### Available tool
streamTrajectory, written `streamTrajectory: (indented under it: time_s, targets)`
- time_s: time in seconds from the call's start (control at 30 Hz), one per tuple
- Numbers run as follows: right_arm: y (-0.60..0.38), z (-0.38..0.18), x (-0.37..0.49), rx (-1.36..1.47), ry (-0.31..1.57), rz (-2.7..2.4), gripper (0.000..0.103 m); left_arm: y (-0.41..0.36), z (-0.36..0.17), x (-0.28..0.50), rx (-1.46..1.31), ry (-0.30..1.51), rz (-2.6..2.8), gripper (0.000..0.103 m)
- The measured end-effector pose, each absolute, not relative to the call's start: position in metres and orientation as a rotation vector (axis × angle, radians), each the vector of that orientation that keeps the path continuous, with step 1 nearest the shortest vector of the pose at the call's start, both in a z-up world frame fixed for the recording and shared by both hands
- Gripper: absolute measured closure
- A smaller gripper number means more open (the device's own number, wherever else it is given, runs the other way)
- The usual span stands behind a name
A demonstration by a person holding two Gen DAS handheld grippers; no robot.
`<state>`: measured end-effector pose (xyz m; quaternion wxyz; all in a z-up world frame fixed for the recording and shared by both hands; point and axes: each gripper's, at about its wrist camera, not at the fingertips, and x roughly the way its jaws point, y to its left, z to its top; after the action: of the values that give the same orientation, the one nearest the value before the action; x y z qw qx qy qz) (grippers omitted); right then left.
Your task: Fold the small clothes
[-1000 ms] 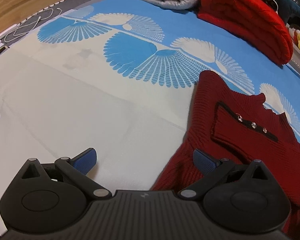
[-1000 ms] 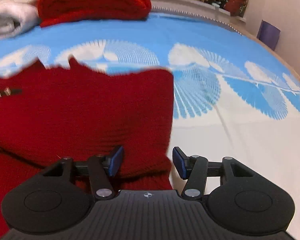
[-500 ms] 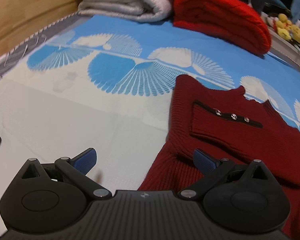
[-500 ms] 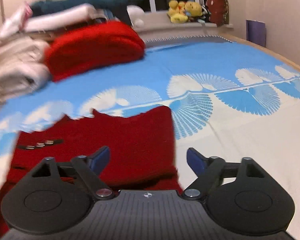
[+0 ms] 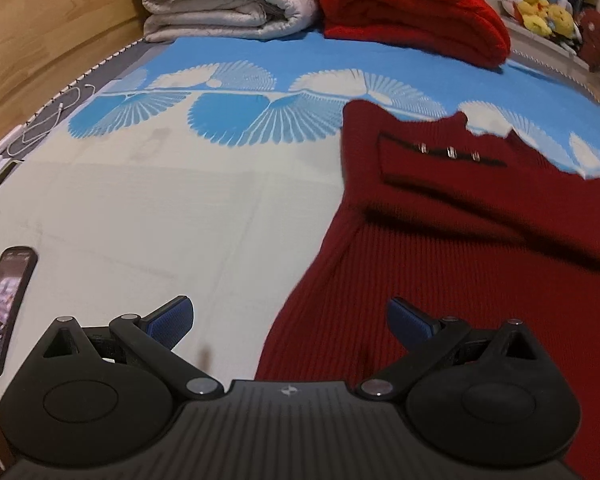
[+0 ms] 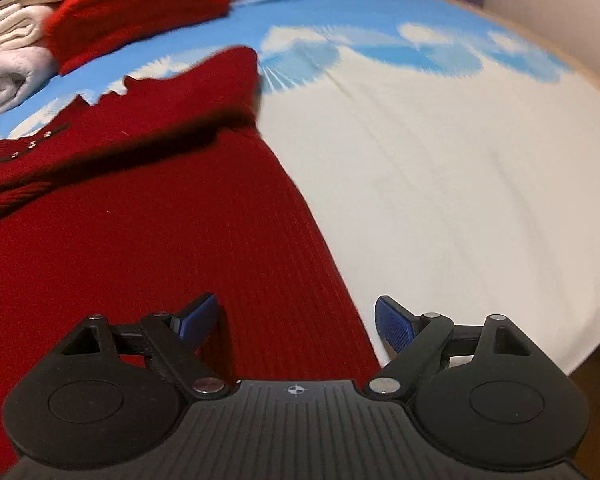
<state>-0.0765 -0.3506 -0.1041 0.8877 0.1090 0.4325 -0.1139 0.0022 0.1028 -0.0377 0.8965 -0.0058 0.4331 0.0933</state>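
Observation:
A dark red ribbed knit garment [image 5: 460, 264] lies flat on the bed, both sleeves folded across its chest, a black-trimmed cuff with three metal buttons [image 5: 448, 151] on top. My left gripper [image 5: 290, 320] is open and empty, over the garment's lower left edge. In the right wrist view the same garment [image 6: 160, 220] fills the left half. My right gripper [image 6: 296, 320] is open and empty, straddling the garment's lower right edge.
The bed sheet [image 5: 160, 200] is cream with a blue fan pattern. Folded pale blankets [image 5: 228, 0] and a folded bright red knit [image 5: 412, 8] are stacked at the far end. A phone [image 5: 6, 304] lies at the left bed edge, with a cable [image 5: 48, 120] farther back.
Both grippers have pulled back toward the garment's hem. The right gripper's jaws opened wider. The sleeve lies folded where the right gripper was.

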Motion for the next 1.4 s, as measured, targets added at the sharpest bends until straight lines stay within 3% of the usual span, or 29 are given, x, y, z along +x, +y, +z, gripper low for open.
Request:
streamTrajectory:
  time_s: [0.3,0.5,1.4]
  targets:
    - [-0.333,-0.113,-0.123,0.15,0.833,-0.19,0.012,0.117,-0.074,-0.065,-0.058,1.034,0.206,0.0]
    - [-0.346,-0.111,-0.146,0.189,0.824,-0.198,0.01,0.126,-0.086,-0.09,-0.112,1.027,0.212,0.0]
    - [-0.358,-0.113,-0.154,0.241,0.826,-0.218,0.007,0.146,-0.084,-0.092,-0.15,1.051,0.126,0.0]
